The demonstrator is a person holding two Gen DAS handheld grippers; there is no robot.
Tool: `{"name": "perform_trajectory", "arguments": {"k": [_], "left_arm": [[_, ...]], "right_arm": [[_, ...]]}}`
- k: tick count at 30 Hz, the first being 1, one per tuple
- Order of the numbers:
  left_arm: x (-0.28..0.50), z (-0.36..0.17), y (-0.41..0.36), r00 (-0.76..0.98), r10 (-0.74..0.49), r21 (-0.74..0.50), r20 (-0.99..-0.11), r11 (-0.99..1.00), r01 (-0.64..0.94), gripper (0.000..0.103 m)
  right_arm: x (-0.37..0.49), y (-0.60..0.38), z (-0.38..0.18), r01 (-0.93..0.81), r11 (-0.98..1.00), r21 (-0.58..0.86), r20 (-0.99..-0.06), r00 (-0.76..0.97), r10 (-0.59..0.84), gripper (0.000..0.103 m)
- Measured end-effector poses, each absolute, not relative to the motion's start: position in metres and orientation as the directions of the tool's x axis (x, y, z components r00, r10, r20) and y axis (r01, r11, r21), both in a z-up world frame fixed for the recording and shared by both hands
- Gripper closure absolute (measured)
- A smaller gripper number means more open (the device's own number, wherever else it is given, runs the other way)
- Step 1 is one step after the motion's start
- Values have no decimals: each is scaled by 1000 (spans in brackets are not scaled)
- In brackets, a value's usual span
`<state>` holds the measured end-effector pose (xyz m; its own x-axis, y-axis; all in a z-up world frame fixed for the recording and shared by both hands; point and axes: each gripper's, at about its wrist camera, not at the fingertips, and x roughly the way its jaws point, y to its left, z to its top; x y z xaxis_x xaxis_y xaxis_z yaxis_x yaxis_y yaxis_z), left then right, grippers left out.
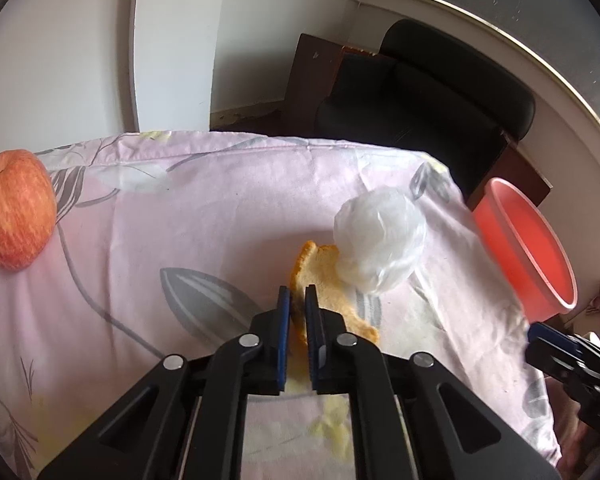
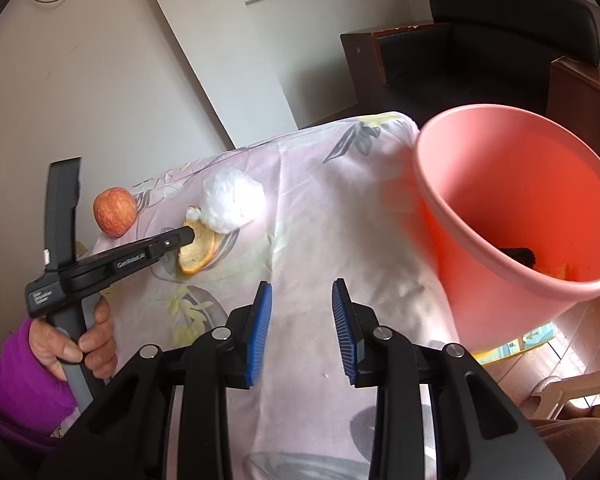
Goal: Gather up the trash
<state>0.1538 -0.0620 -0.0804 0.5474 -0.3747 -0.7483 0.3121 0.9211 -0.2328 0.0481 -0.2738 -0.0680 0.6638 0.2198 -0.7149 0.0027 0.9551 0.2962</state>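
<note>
My left gripper (image 1: pixel 297 294) is shut on a piece of orange peel (image 1: pixel 320 276) that lies on the pink flowered cloth (image 1: pixel 180 232). A crumpled white plastic ball (image 1: pixel 380 240) touches the peel's far end. In the right wrist view the left gripper (image 2: pixel 188 236) pinches the peel (image 2: pixel 200 256) beside the white ball (image 2: pixel 232 200). My right gripper (image 2: pixel 302 292) is open and empty above the cloth, just left of a pink bin (image 2: pixel 512 208) that holds a dark scrap and orange bits. The bin also shows in the left wrist view (image 1: pixel 528 248).
A red apple (image 1: pixel 16 210) sits at the cloth's far left, also in the right wrist view (image 2: pixel 115 211). A black armchair (image 1: pixel 424 96) stands beyond the table's far edge. The right gripper shows in the left wrist view at the table's right edge (image 1: pixel 548 344).
</note>
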Motion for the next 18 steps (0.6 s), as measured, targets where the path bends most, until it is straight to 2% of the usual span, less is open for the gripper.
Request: {"name": "perform_trajectory", "arguments": {"k": [8,18], "left_arm": [[132,-62,-34,560,-429,-292,-709,901,320,99],[110,-61,15,585,-361,-273,-726,932,237,99]], "right_arm": [[74,-246,-62,-77,944,322,-702,649,292,71],[119,-209,-47,-151,949,276,-688,658,305,71]]}}
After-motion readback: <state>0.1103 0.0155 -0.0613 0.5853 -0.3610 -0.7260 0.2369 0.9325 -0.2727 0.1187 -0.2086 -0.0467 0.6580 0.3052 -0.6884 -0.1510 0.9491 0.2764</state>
